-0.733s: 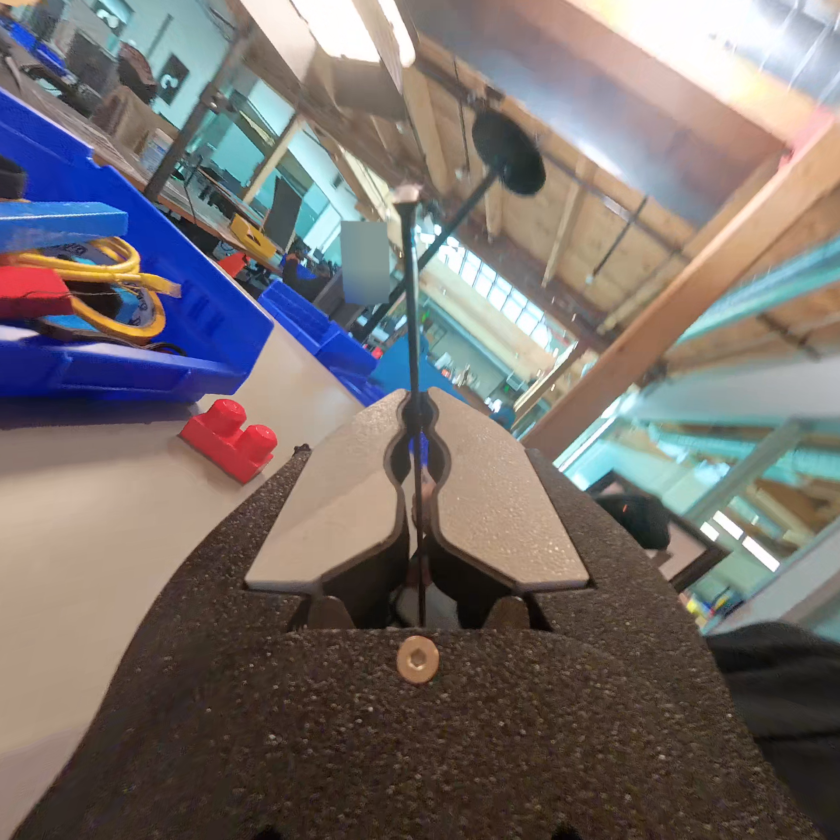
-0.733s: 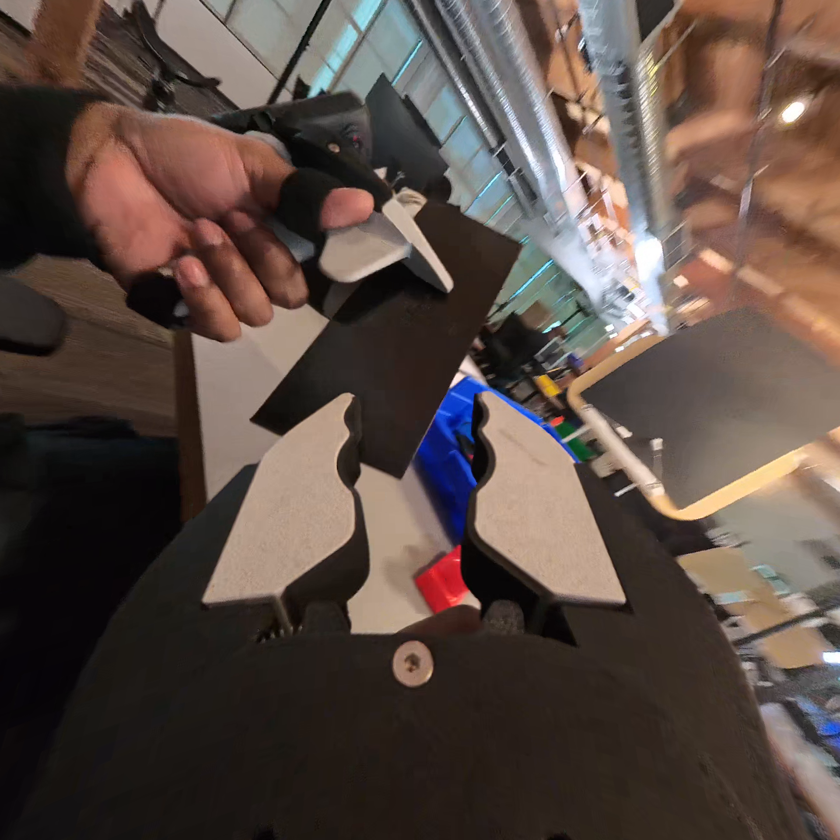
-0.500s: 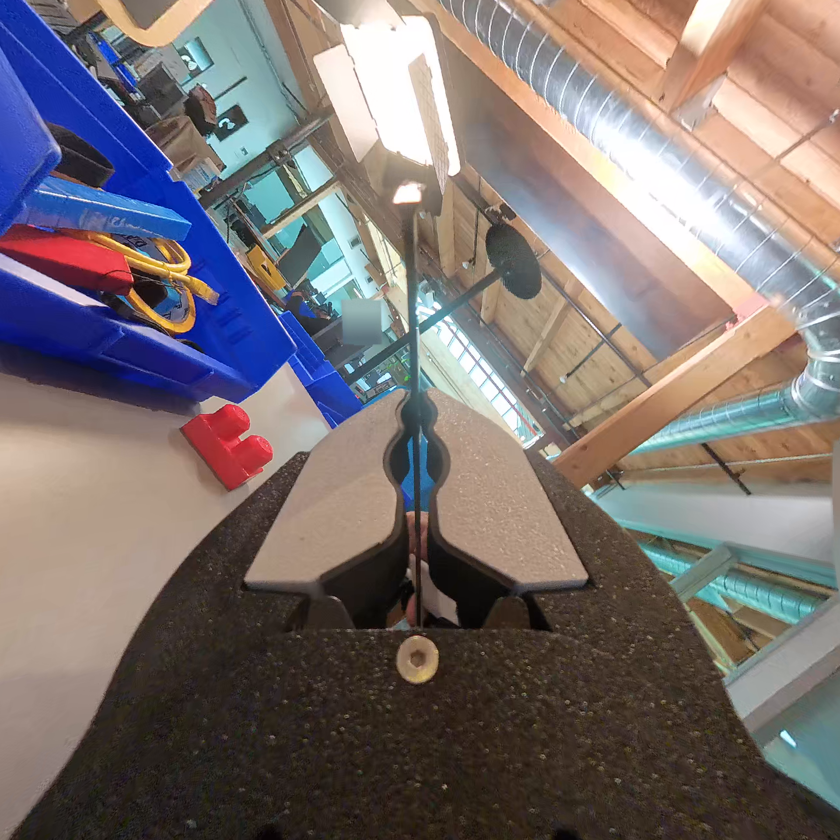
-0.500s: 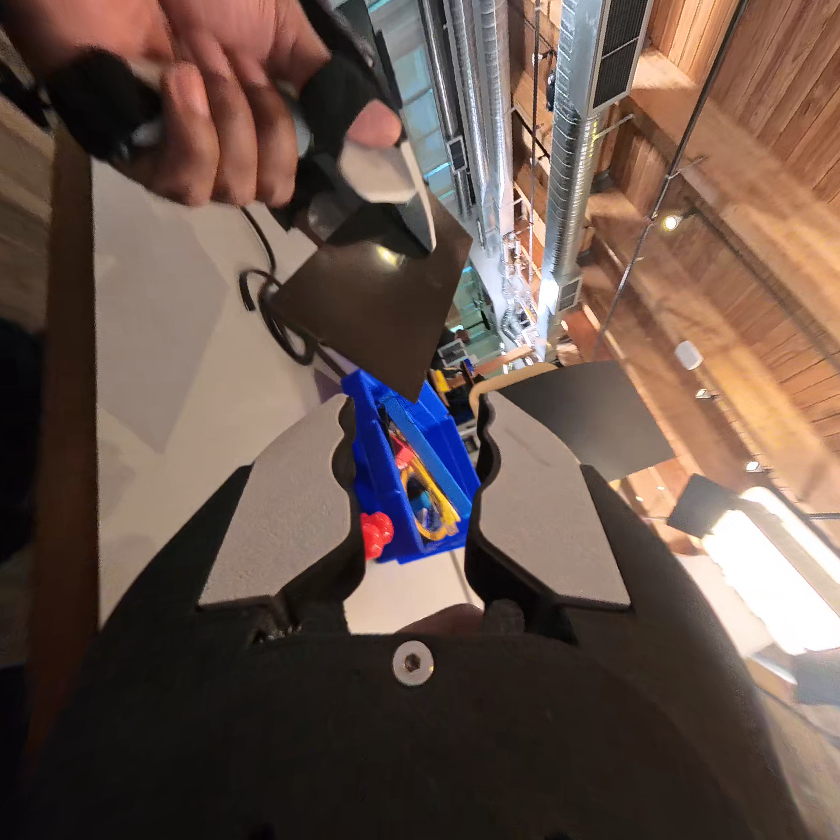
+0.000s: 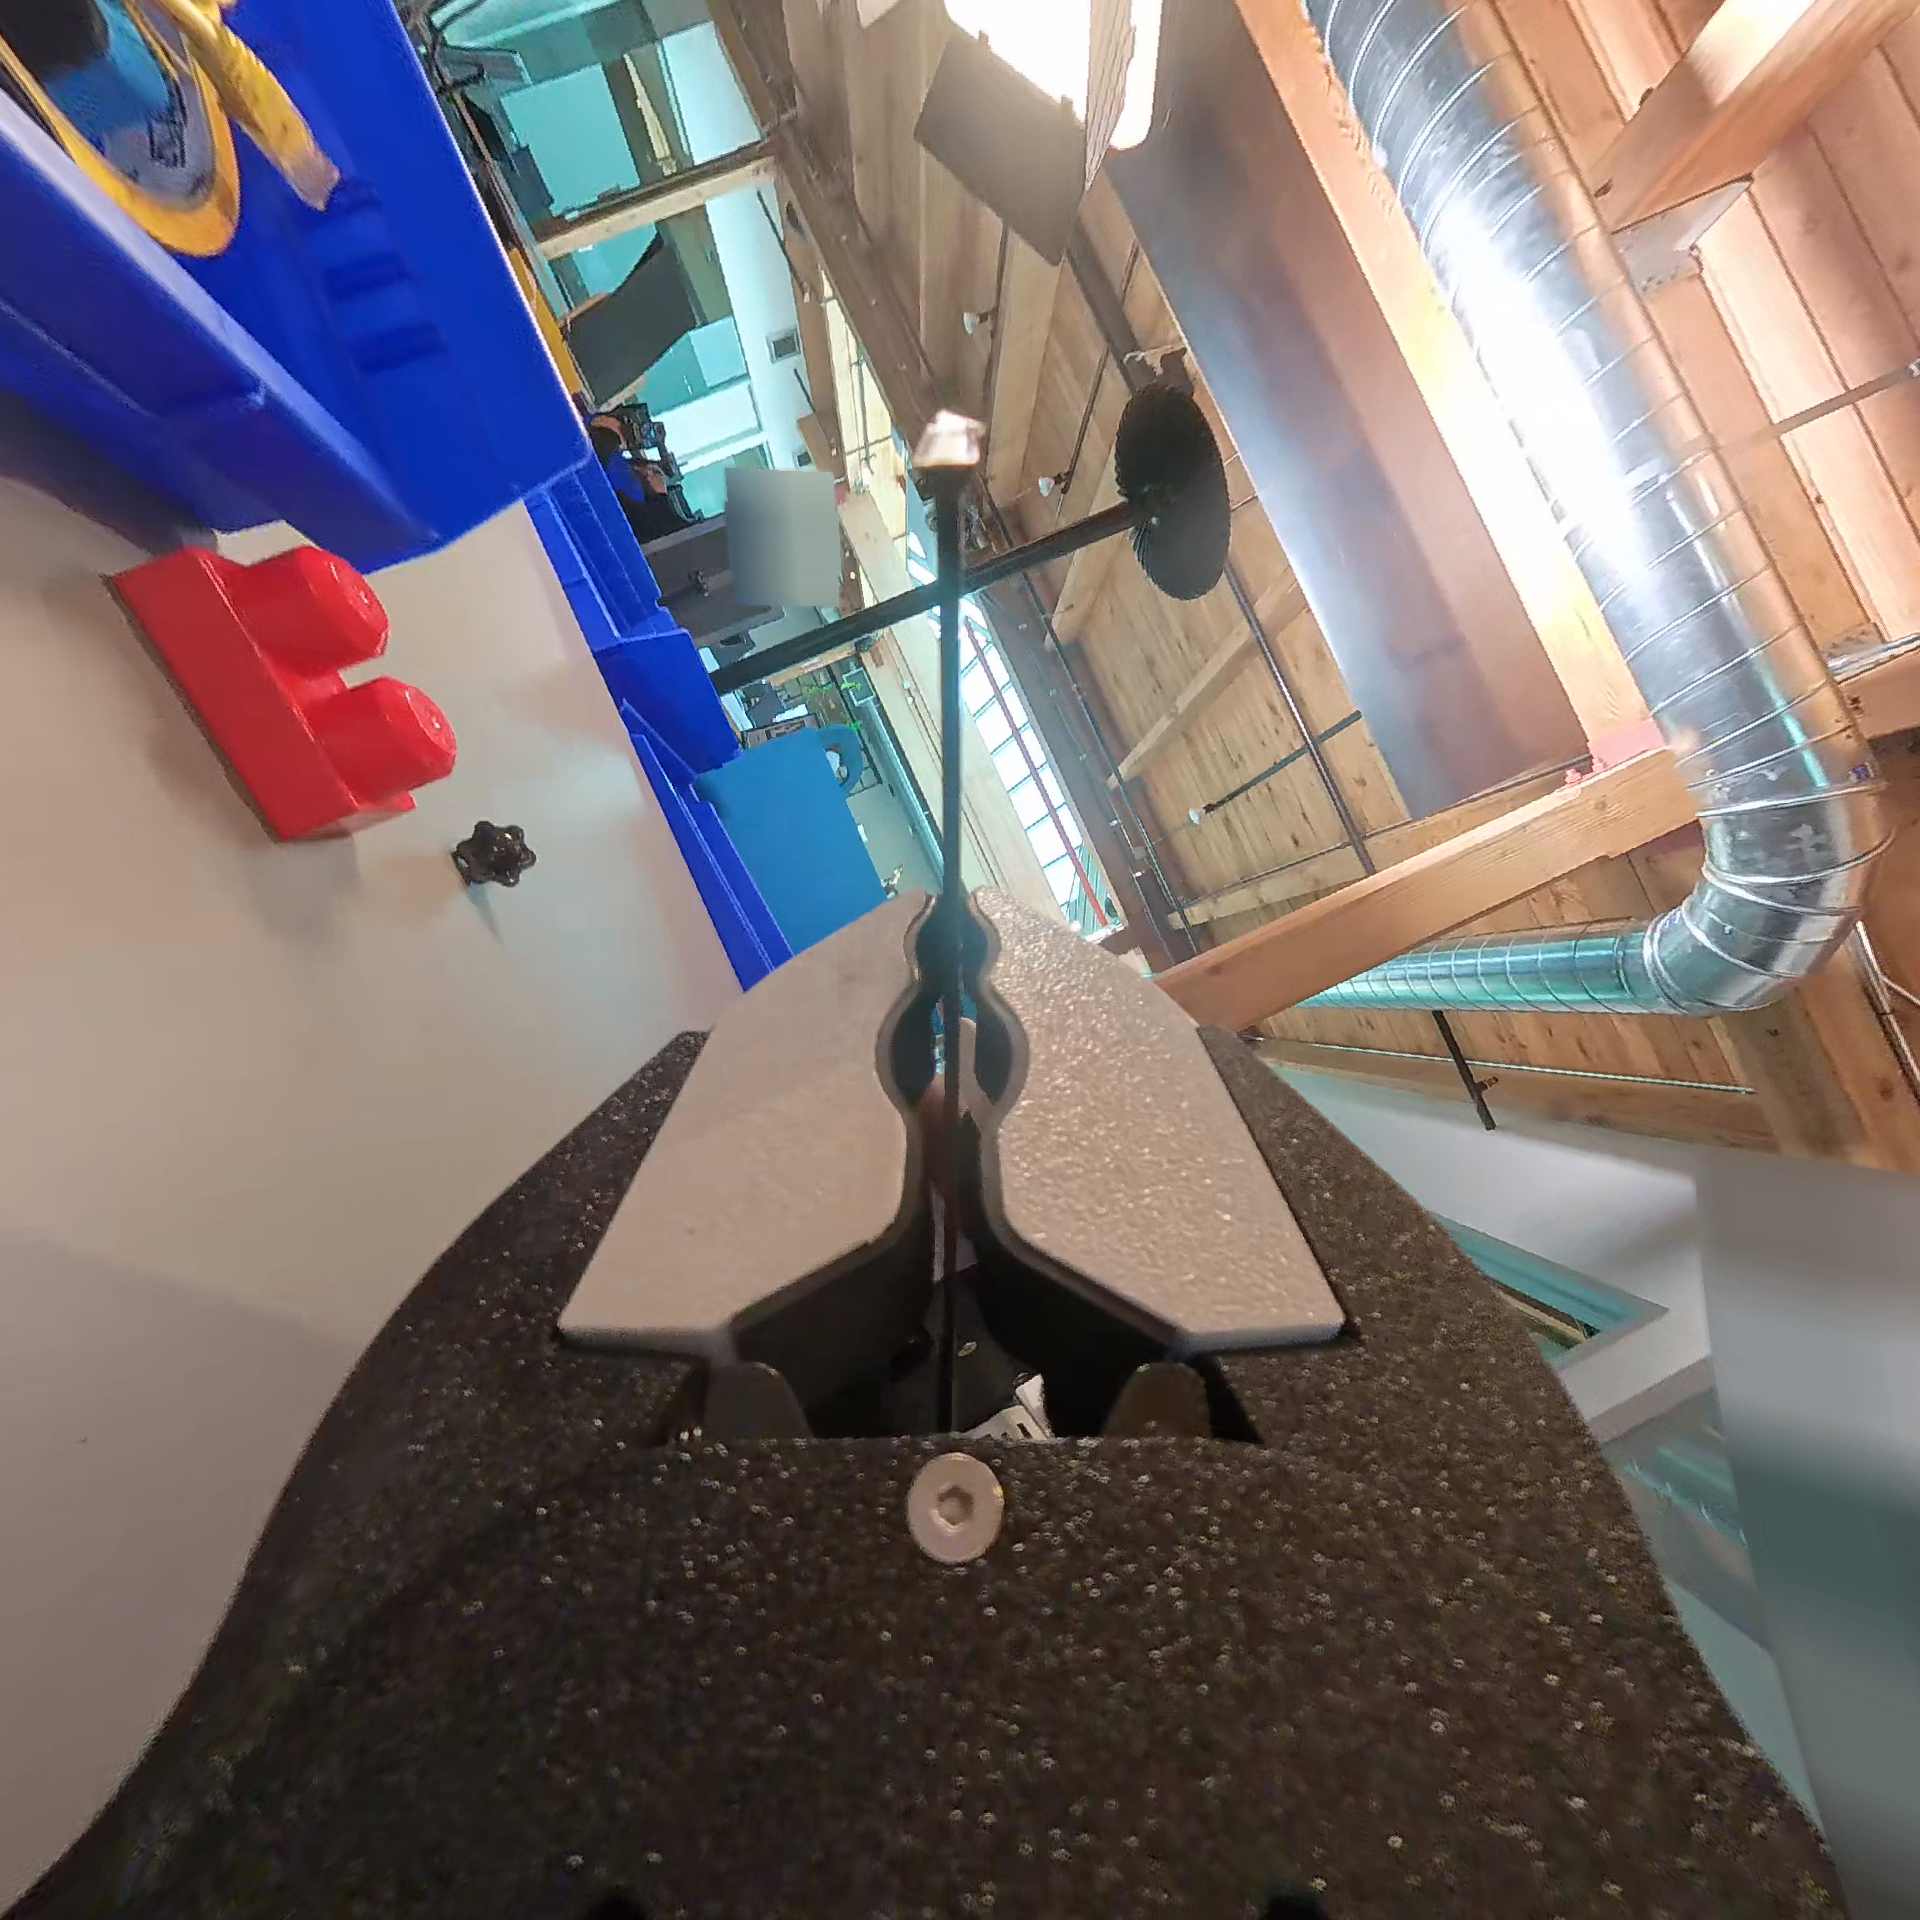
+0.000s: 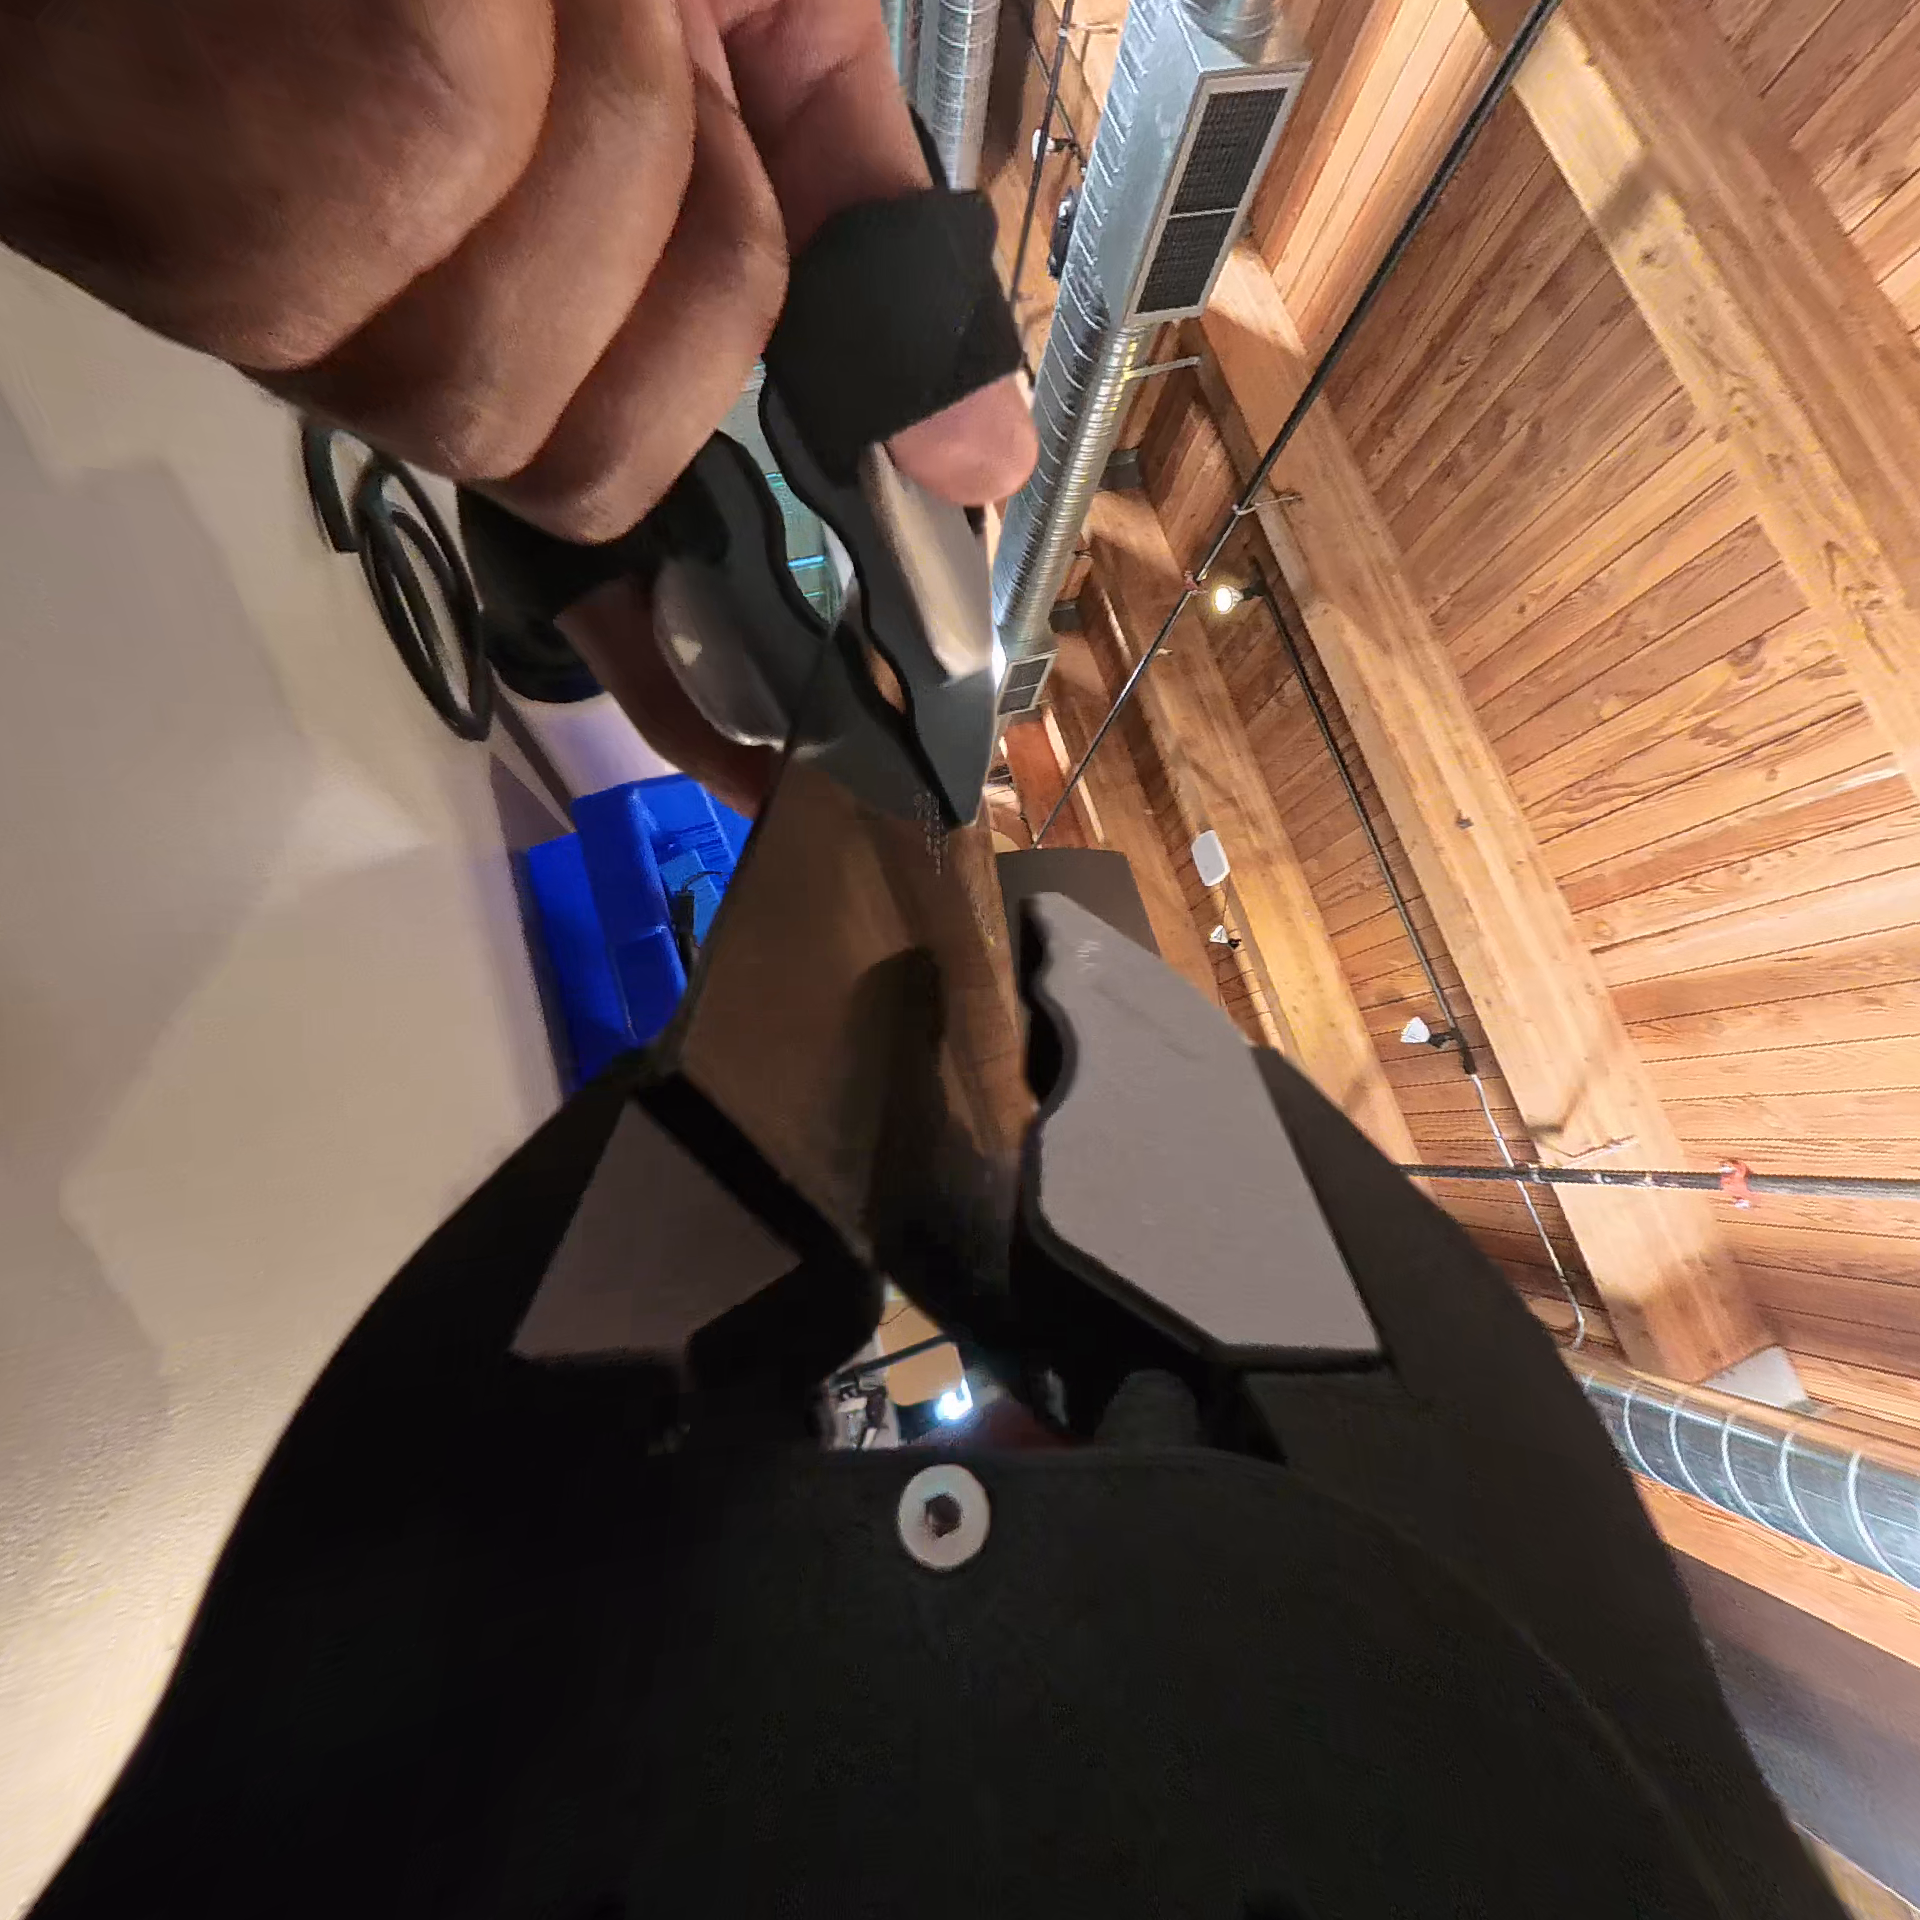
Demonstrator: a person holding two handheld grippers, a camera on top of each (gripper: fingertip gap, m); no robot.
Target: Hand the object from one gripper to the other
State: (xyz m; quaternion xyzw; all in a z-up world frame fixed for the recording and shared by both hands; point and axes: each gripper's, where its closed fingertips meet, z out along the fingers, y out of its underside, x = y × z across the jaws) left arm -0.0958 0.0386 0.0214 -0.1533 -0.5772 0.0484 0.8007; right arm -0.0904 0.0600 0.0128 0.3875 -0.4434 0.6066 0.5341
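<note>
1. My left gripper (image 5: 951,935) is clamped on the thin black sheet (image 5: 948,727), which I see edge-on as a dark line running up from between the closed fingers.
2. In the right wrist view, the sheet (image 6: 831,997) hangs from the left gripper (image 6: 935,769), held in a hand (image 6: 416,208), down into my right gripper (image 6: 914,1049).
3. The right gripper's fingers stand apart either side of the sheet, not closed on it.
4. A red block (image 5: 281,707) lies on the table (image 5: 260,1091) beside blue bins (image 5: 260,343).
</note>
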